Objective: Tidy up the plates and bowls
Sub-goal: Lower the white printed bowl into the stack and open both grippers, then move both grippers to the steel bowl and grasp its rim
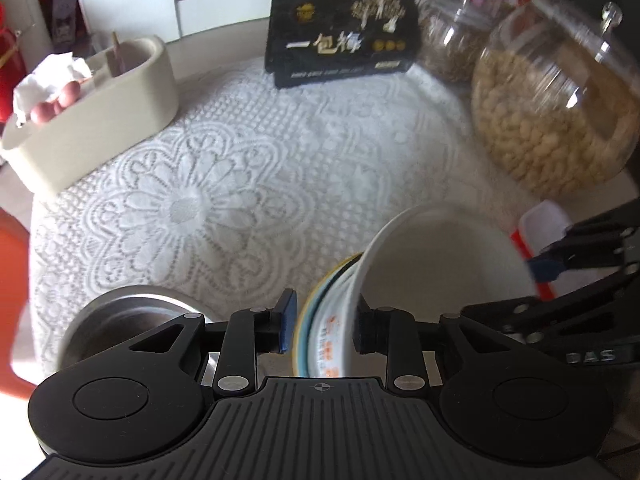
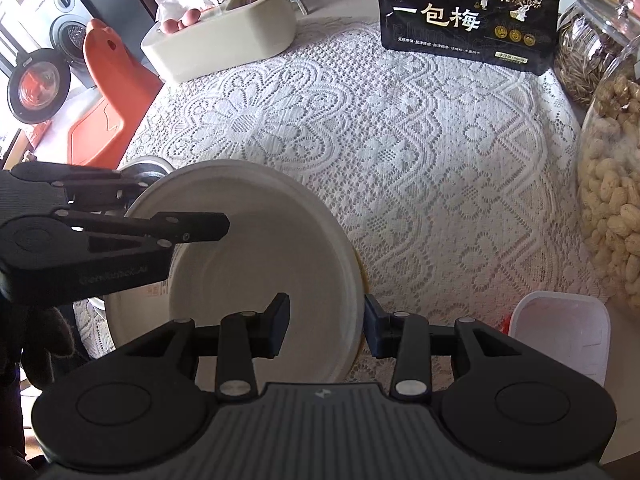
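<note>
Bowls sit nested at the near edge of the worktop (image 2: 420, 168), which wears a white lace cloth. The big white bowl (image 2: 256, 248) is uppermost, and beneath it the left wrist view shows a second bowl with a yellow and blue rim (image 1: 310, 320), so stacking looks under way.

Both tongs are on the white bowl's rim from opposite sides. The left tongs (image 1: 324, 326) straddle the left wall, one pad outside and one inside, narrowed to about the wall's thickness; the outer pad seems just short of touching, so I judge it a loose pinch, not a firm clamp. The right tongs (image 2: 326, 326) straddle the near right rim the same way, but the gap between their pads is clearly wider than the rim, so they look open around it rather than closed on it.

A two-sided hold suits a wide, shallow bowl, keeping it level while it seats into the one below.

A steel bowl (image 1: 124, 312) waits at near left, just beside the stack, probably next to be gathered. A white plastic box (image 2: 560, 332) stands near right. Far off are a black snack bag (image 2: 472, 16), a jar of peanuts (image 1: 556, 112) and a cream tray (image 1: 92, 116), all well apart from the stack.
</note>
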`<state>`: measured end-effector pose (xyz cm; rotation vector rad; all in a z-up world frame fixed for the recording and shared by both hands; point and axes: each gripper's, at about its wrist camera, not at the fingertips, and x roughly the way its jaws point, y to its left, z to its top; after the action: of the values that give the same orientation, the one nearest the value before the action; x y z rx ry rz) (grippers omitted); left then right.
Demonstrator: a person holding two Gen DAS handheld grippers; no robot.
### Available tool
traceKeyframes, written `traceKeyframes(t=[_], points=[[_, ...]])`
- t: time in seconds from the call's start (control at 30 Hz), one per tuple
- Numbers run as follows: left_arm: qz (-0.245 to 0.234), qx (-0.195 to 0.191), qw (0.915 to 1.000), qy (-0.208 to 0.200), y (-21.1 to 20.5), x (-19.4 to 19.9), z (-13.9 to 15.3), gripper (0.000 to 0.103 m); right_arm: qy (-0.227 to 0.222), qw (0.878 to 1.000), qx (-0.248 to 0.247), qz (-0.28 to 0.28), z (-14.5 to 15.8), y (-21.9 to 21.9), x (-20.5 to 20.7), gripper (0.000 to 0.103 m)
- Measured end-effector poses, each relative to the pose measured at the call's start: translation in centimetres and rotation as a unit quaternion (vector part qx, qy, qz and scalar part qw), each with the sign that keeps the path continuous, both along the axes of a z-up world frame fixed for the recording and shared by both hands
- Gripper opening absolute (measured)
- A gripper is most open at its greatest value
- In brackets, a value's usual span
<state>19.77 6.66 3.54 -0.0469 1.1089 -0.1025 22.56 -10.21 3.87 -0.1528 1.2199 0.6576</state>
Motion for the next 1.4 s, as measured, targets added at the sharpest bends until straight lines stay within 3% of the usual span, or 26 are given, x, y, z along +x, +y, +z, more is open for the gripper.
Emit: traceKeyframes(t=[0.1, 0.23, 0.33, 0.5, 0.73, 0.87, 1.0, 1.1, 1.27, 1.4], points=[[0.014, -0.054, 0.9983, 0.013, 1.2, 0.1, -0.3, 0.032, 0.0, 1.0, 0.0, 0.0, 0.0, 0.0, 0.0, 0.038], [0.028, -0.092, 0.9954, 0.0, 2.4, -0.6, 1.1, 0.03, 0.0, 1.0, 0.001, -0.004, 0.1, -0.2, 0.2, 0.038], [0.032, -0.096, 0.9948, -0.013, 2.7, -1.0, 2.4, 0.03, -0.002, 1.0, 0.008, -0.006, 0.4, -0.2, 0.3, 0.038], [0.046, -0.124, 0.9911, -0.019, 3.5, -1.6, 3.5, 0.021, -0.013, 1.0, 0.013, -0.001, 1.0, 0.0, 0.1, 0.038], [0.058, -0.135, 0.9891, -0.006, 3.9, -1.5, 2.6, 0.02, -0.017, 1.0, 0.012, -0.003, 1.0, 0.1, 0.3, 0.038], [0.086, -0.156, 0.9838, -0.024, 5.4, -2.6, 2.9, 0.02, -0.076, 0.997, 0.003, 0.006, 2.9, 0.5, -0.3, 0.038], [0.144, -0.159, 0.9743, -0.069, 8.9, -5.7, 4.5, 0.021, -0.147, 0.988, 0.03, 0.035, 6.6, 2.3, -0.5, 0.038], [0.226, -0.131, 0.9614, -0.088, 11.9, -9.1, 4.2, 0.021, -0.145, 0.985, 0.053, 0.077, 7.6, 5.6, -0.2, 0.039], [0.326, -0.095, 0.9381, -0.07, 15.2, -13.7, 1.1, 0.021, -0.078, 0.988, 0.022, 0.128, 4.3, 13.3, 0.2, 0.044], [0.353, -0.103, 0.9279, -0.062, 17.2, -15.3, -2.1, 0.021, -0.068, 0.988, -0.028, 0.134, 1.2, 17.7, -0.3, 0.044]])
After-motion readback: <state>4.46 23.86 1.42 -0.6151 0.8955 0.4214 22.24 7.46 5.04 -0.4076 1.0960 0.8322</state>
